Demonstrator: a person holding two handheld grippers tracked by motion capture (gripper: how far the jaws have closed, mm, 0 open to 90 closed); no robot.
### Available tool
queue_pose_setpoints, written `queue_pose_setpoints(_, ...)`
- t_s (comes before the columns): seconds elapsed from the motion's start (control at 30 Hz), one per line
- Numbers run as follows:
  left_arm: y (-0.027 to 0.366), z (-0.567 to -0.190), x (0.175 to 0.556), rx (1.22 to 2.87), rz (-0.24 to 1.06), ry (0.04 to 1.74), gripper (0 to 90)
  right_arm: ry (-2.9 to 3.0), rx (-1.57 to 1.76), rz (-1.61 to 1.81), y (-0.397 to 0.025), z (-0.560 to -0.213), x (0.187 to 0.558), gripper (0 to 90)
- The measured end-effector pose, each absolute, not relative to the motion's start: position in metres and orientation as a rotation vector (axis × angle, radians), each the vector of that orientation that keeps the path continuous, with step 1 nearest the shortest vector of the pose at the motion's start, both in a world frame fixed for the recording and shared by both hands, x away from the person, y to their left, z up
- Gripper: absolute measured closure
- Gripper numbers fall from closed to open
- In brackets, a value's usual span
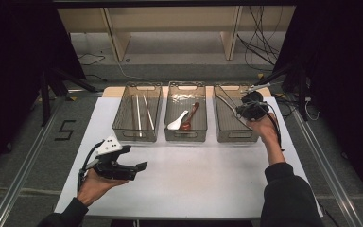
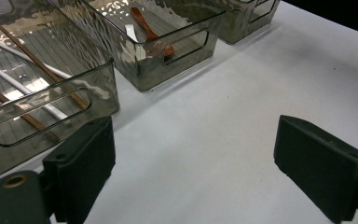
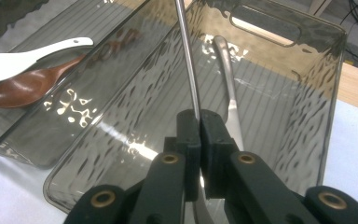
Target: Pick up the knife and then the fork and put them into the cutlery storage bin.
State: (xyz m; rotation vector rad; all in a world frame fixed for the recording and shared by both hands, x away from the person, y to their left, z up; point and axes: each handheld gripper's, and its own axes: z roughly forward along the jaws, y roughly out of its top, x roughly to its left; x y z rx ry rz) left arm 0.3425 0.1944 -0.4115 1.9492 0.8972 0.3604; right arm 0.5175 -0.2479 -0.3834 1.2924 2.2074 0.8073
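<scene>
- The right tongs (image 3: pixel 199 122), at about 2 o'clock on the white bench (image 1: pixel 194 179) in the high view, are clamped tight on a thin metal utensil handle (image 3: pixel 188 56), which rises from between the pads.
- That handle stands over the right-hand smoked plastic bin (image 1: pixel 234 135); a second metal utensil (image 3: pixel 228 88) lies on the bin's ribbed floor, just beside the gripped one.
- The left tongs (image 2: pixel 193 163), at about 8 o'clock on the bench, are spread wide with nothing between them, above bare bench top.
- The middle bin (image 1: pixel 185 135) holds a white spoon (image 1: pixel 177 121) and a brown wooden spoon (image 1: pixel 190 117), touching.
- The left bin (image 1: pixel 137 135) holds white and brown chopsticks (image 1: pixel 138 111).
</scene>
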Motion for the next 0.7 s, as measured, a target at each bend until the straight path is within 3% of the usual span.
queue_pose_setpoints(0.47, 0.195, -0.412, 0.343, 1.953, 0.361, 0.901, 11.6, 2.197, 1.361, 0.778, -0.246, -0.394, 0.526, 85.0)
queue_pose_setpoints(0.57, 0.195, -0.412, 0.343, 1.955, 0.356, 0.902, 11.6, 2.189, 1.382, 0.799, -0.245, -0.393, 0.527, 67.6)
queue_pose_setpoints(0.7, 0.194, -0.412, 0.342, 1.96, 0.358, 0.896, 11.7, 2.176, 1.369, 0.864, -0.247, -0.387, 0.523, 61.0)
